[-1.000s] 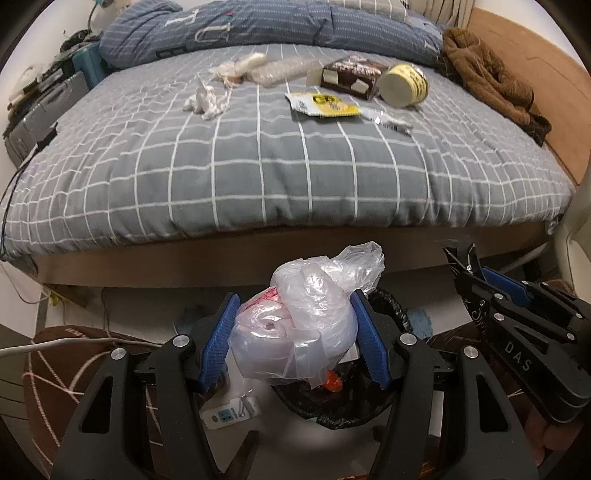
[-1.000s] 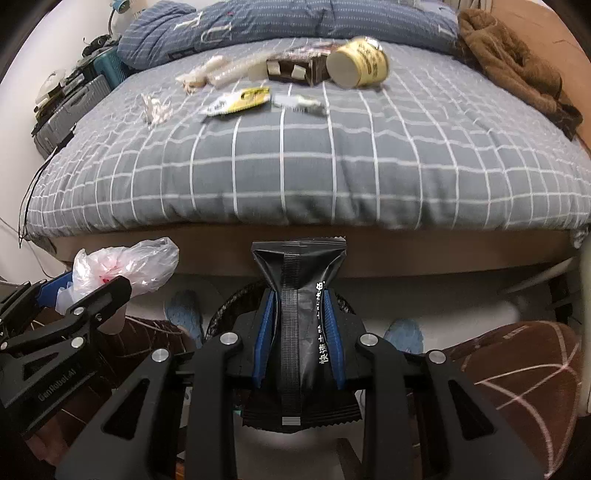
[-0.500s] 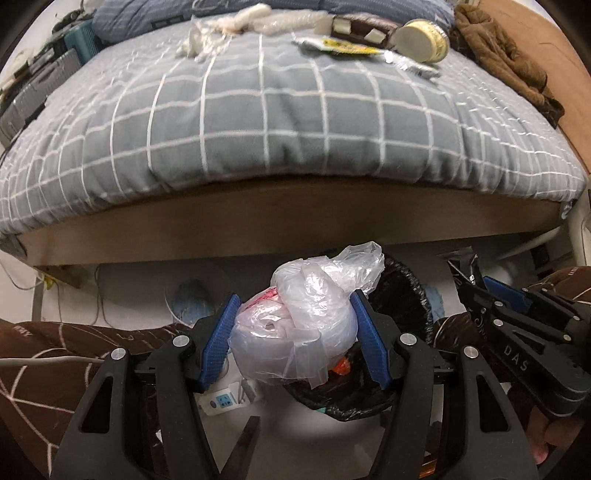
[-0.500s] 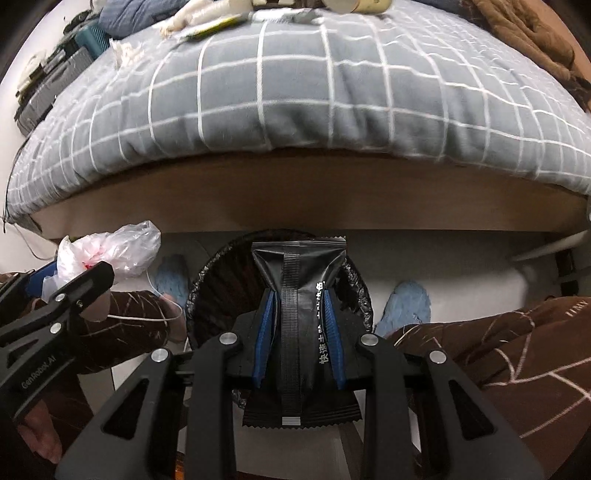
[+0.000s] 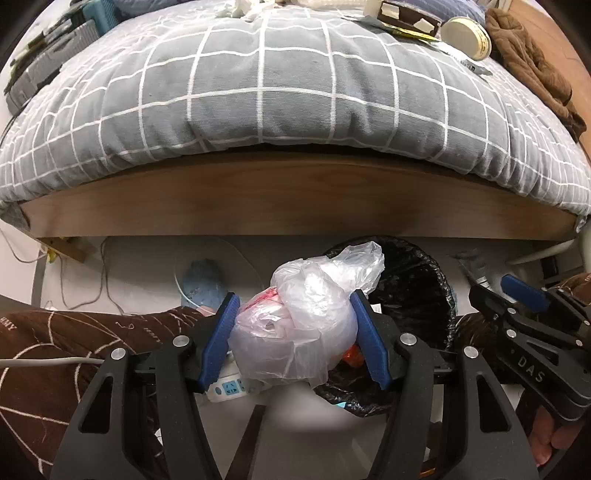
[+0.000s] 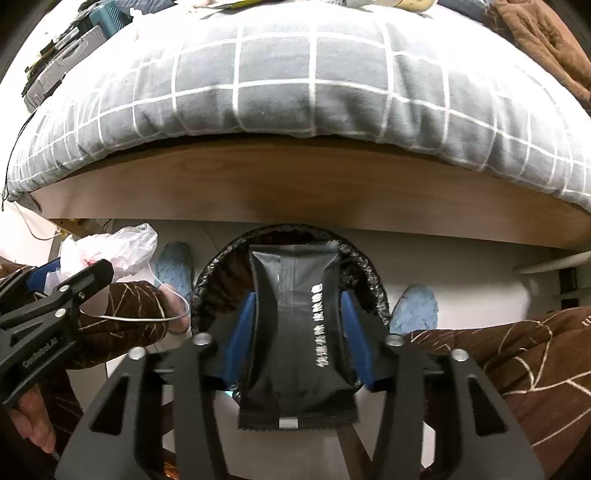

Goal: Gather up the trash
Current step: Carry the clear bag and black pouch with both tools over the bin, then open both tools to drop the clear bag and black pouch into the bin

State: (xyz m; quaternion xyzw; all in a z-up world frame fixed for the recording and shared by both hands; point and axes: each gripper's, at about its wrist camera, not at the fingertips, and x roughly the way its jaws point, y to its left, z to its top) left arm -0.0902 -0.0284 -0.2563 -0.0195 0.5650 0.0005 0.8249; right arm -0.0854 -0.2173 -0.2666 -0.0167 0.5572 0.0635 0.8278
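My left gripper (image 5: pixel 293 306) is shut on a crumpled clear plastic bag (image 5: pixel 306 332) with something red inside, just left of a bin lined with a black bag (image 5: pixel 417 266). In the right wrist view my right gripper (image 6: pixel 297 299) points down over the same bin (image 6: pixel 365 273). Its jaws are opening, and a black foil packet (image 6: pixel 291 314) with white lettering hangs loosely between the blue pads. Each gripper also shows at the edge of the other's view: the right gripper (image 5: pixel 493 288) and the left gripper (image 6: pixel 74 269).
The wooden bed frame (image 5: pixel 295 199) and grey checked duvet (image 5: pixel 295 92) rise just behind the bin. More litter lies on the bed: a yellow tub (image 5: pixel 467 37), a brown box (image 5: pixel 406 14), tissues (image 5: pixel 240 7). A power strip (image 5: pixel 229 387), blue slippers (image 5: pixel 203 280) and the person's brown-trousered legs (image 5: pixel 55 350) flank the bin.
Both grippers have sunk toward the floor and the bin now fills more of each view. The right jaws have spread and the black packet has unfolded wider between them.
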